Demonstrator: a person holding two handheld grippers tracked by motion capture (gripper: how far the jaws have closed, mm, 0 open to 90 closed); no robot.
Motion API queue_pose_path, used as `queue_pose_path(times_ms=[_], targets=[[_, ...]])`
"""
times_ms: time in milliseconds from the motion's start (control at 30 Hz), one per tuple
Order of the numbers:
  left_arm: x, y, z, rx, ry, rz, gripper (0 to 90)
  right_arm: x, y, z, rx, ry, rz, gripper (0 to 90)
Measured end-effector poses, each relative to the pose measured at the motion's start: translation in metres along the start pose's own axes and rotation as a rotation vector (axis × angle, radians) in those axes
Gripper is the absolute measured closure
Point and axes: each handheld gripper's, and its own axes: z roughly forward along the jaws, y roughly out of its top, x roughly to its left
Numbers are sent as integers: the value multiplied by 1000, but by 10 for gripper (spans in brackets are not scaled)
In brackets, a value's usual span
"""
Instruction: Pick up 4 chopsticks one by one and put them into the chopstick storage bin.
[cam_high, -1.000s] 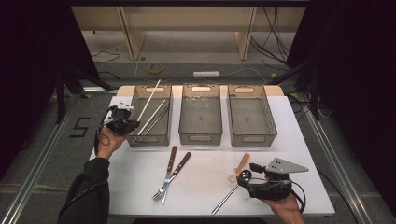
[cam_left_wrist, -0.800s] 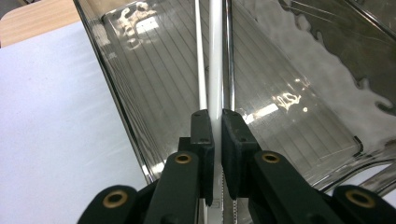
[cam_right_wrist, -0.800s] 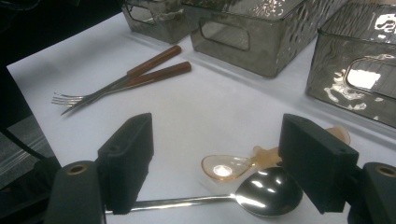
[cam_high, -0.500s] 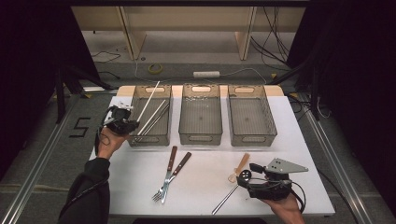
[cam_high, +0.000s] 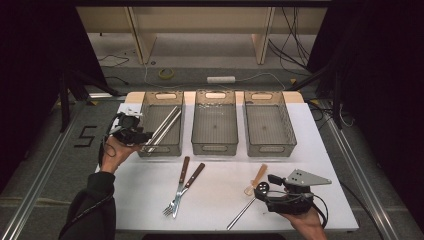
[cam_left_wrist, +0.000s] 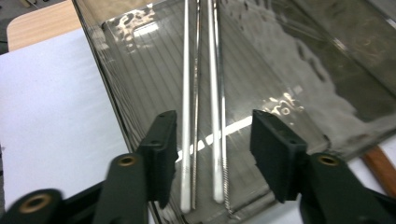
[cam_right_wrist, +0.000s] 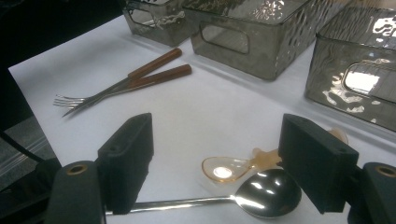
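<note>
Metal chopsticks (cam_high: 162, 127) lie slantwise in the left clear bin (cam_high: 150, 100). My left gripper (cam_high: 141, 136) is at that bin's front left corner. In the left gripper view it (cam_left_wrist: 212, 135) is open, its jaws straddling the chopsticks (cam_left_wrist: 201, 93) from above without touching them. My right gripper (cam_high: 262, 189) is at the front right of the table. In the right gripper view it (cam_right_wrist: 217, 140) is open over a steel spoon (cam_right_wrist: 266, 198) and a small amber spoon (cam_right_wrist: 224, 169), both lying on the white table.
The middle bin (cam_high: 215, 147) and right bin (cam_high: 270, 147) stand in a row behind. Two wooden-handled forks (cam_high: 182, 185) lie at front centre. The table's front edge (cam_high: 200, 227) runs close to my right hand. Cables lie on the floor beyond the table.
</note>
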Motion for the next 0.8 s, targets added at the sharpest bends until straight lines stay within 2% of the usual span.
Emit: queue_pose_path(times_ms=[133, 267, 433, 500, 633, 733, 800], targets=[[-9, -1, -7, 11, -32, 5, 418, 0, 0, -1, 0, 1, -1, 276], [-18, -4, -14, 18, -32, 23, 364, 0, 0, -1, 6, -3, -2, 276], [-20, -9, -23, -7, -37, 10, 327, 0, 0, 0, 15, -13, -2, 276], [-22, -10, -26, -27, -39, -6, 317, -1, 0, 0, 23, -21, 2, 277], [-29, -13, -30, -50, -46, -13, 292, -2, 0, 2, 41, -40, 7, 279], [-36, -16, -31, -68, -63, -21, 277, -3, 0, 3, 58, -70, 14, 280], [-41, -17, -31, -69, -60, -16, 263, -6, 0, 3, 61, -90, 38, 281]])
